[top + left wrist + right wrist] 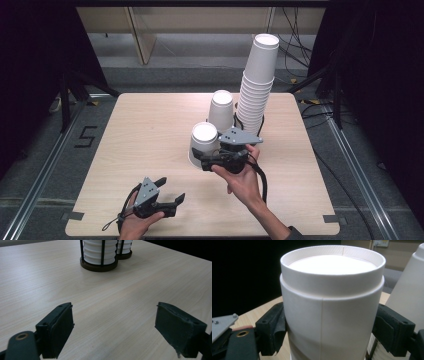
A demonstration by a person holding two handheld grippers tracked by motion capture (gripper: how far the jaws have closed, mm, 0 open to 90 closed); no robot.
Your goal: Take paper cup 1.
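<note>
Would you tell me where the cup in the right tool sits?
In the high view, the upside-down cup sits mid-table, between the right tool jaws, just left of the tall stack.

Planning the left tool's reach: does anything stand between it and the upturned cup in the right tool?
Nothing visible does. Bare table lies between the left tool and the upturned cup gripped by the right tool; the second cup and tall stack stand behind.

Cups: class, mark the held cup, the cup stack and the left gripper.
held cup (329,315), right gripper view, side wall
cup stack (256,95), high view, mid-stack rims
left gripper (170,192), high view, between fingertips
</note>
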